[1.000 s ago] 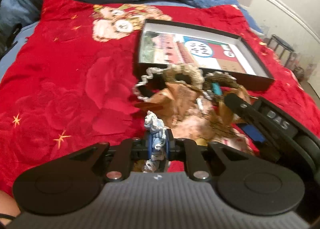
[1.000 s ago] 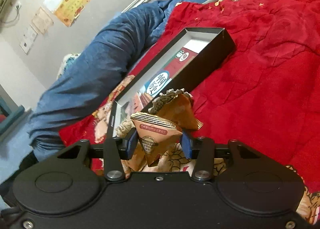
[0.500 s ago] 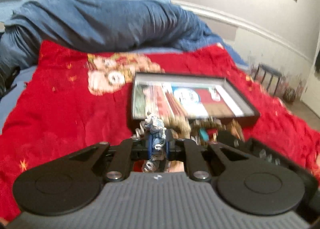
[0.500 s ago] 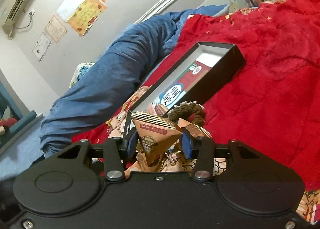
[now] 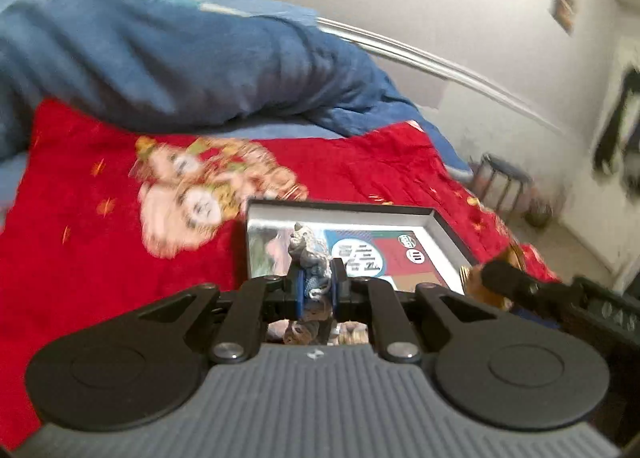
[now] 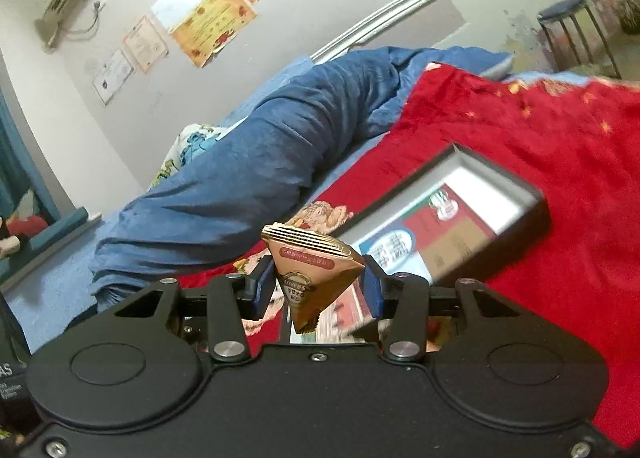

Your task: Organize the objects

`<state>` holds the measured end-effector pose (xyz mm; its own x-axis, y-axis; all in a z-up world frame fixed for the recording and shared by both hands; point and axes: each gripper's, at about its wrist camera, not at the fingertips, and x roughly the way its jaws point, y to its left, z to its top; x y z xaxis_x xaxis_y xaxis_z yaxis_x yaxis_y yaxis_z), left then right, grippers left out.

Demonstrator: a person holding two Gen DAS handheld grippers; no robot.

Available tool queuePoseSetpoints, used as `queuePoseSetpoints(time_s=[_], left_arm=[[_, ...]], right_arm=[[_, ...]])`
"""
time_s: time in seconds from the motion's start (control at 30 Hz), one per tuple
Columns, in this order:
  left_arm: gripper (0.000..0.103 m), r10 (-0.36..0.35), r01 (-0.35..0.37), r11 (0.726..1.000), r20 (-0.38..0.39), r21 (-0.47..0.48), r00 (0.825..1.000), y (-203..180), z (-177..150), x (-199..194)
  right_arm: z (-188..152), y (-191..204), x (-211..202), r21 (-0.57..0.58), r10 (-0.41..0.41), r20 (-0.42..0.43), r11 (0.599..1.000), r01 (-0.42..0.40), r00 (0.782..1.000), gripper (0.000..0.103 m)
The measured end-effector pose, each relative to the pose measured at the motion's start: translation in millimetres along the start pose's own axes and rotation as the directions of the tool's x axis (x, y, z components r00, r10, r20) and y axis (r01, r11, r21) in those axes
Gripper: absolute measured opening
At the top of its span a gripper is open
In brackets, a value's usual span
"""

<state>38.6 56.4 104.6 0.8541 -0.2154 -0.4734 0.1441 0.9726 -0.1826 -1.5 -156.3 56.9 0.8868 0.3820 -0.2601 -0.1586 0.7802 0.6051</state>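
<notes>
Landmark: the open black box [image 5: 452, 227], a shallow tray with dark walls, a pale inner rim and a printed red, blue and tan sheet on its floor. It lies on the red blanket [image 5: 100, 258].

Left gripper [image 5: 316, 288]: jaws drawn nearly together, blue pads pressing both sides of a grey-white braided scrunchie [image 5: 310, 254]. The scrunchie stands upright between the pads; its upper end rises above the fingertips and appears in front of the near left part of the box. Whether it hangs over the box interior or short of the near wall cannot be told.

Right gripper [image 6: 318, 288]: jaws partly closed, blue pads clamping a brown triangular snack packet [image 6: 316, 270] by its two side corners. The packet's ribbed sealed edge points up and its tip points down. It is held off the blanket, on the near side of the box [image 6: 500, 193], level with the box's near end. In the left wrist view this gripper [image 5: 504, 278] appears at the near right corner of the box.

Surroundings: a rolled blue duvet [image 6: 248, 161] lies beyond the far side of the box. A cartoon print [image 5: 192, 197] on the blanket lies just left of the box's far left corner. A round stool [image 5: 506, 177] stands on the floor, well apart beyond the box's right end.
</notes>
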Motion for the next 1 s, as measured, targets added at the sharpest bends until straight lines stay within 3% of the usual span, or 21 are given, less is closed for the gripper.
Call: queuePoseSetpoints(time_s=[0.1,0.23,0.33,0.4,0.57,0.73,0.87,1.0], left_arm=[[0.015,0.042,-0.039,0.994,-0.022,0.105,0.999,-13.7,21.8,14.4],[0.015,0.015,0.001,0.996,-0.178,0.09,0.984,-11.8,42.0,53.6],[0.015,0.04,-0.019,0.996,-0.253,0.081,0.967,-7.6,37.6,80.8],[0.015,0.06,-0.038,0.995,-0.253,0.09,0.966,-5.2,27.5,88.0],[0.015,0.005,0.017,0.996,-0.241,0.089,0.97,2.6,4.1,97.1],[0.016,0.018,0.004,0.996,-0.237,0.091,0.971,0.9,-11.8,109.7],[0.016,0.09,-0.049,0.982,-0.231,0.18,0.969,-8.3,-17.3,115.2],[0.016,0.098,-0.057,0.984,-0.244,0.167,0.965,-6.2,-17.5,118.1]], right_arm=[[24.0,7.2,22.4,-0.022,-0.018,-0.043,1.0,0.017,0.999,0.044],[44.5,8.5,56.1,-0.03,-0.025,-0.129,0.999,0.021,0.991,0.044],[46.4,8.0,80.1,-0.035,-0.046,-0.197,0.999,0.039,0.979,0.044],[42.9,5.4,94.8,-0.023,-0.041,-0.234,0.999,0.036,0.971,0.044],[28.5,0.7,130.8,-0.04,-0.072,-0.3,0.997,0.063,0.951,0.044],[14.3,-5.2,160.1,-0.059,-0.115,-0.343,0.993,0.101,0.932,0.044],[9.9,-12.2,173.3,-0.057,-0.123,-0.367,0.992,0.11,0.922,0.044],[7.7,-16.9,183.8,-0.037,-0.109,-0.384,0.994,0.102,0.917,0.044]])
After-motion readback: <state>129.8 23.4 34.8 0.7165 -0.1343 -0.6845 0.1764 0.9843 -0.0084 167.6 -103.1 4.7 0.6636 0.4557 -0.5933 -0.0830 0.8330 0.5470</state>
